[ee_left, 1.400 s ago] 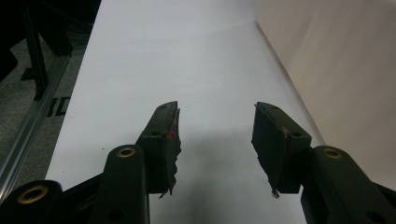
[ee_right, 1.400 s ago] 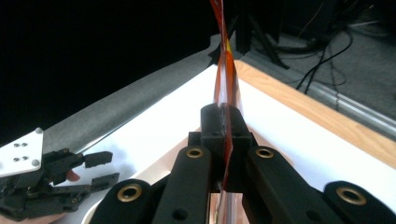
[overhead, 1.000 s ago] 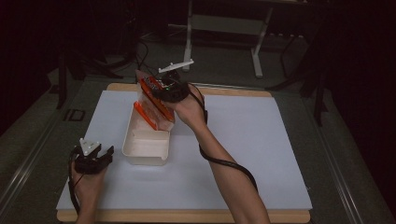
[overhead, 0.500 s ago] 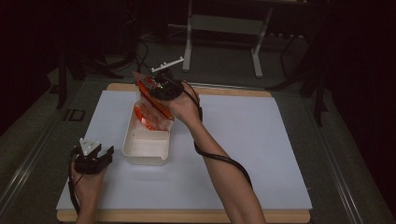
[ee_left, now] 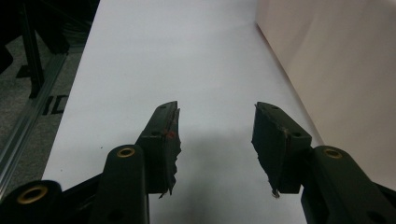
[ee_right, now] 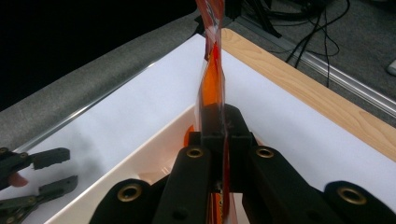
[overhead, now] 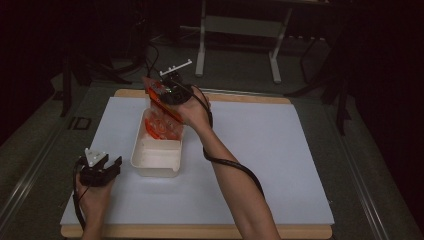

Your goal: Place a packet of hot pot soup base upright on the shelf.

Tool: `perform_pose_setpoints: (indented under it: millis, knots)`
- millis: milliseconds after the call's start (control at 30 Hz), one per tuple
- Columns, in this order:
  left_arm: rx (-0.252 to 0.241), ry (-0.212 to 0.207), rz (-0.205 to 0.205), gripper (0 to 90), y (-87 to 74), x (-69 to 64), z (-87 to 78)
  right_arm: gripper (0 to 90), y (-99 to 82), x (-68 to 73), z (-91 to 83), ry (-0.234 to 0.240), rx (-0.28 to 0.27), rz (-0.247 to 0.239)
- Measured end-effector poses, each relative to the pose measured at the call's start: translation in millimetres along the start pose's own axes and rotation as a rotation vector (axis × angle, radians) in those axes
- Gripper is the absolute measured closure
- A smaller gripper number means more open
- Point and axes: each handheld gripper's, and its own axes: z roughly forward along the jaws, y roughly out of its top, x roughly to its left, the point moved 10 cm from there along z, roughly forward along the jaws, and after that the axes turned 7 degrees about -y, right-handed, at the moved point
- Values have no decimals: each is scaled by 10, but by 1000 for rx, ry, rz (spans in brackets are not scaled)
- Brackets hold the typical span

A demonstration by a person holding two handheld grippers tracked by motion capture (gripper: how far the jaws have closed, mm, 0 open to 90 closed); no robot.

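Wooden tabletop (overhead: 260, 98) with a big white sheet (overhead: 280, 160) covering most of it. On the sheet, one white tub (overhead: 156, 159), just right of the left tongs (overhead: 100, 167) and below the right tongs (overhead: 167, 92).

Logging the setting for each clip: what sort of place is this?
Probably a lab or studio recording bench: a white mat on a wooden tabletop, dark surroundings, metal stand legs and loose cables on grey carpet.
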Motion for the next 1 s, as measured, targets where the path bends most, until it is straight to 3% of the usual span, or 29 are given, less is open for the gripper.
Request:
perform_pose_setpoints:
  millis: [267,533,800,1000]
  knots:
    - [-1,-2,-4,513,1,-2,0,900,-7,53,121,-9,8,2]
    - [1,-2,-1,512,2,-8,8,893,-20,46,122,-8,8,3]
    - [0,2,2,512,3,2,3,589,-38,24,76,19,-26,-24]
    - [-2,3,2,511,5,-6,3,486,-30,-27,-21,12,-68,-46]
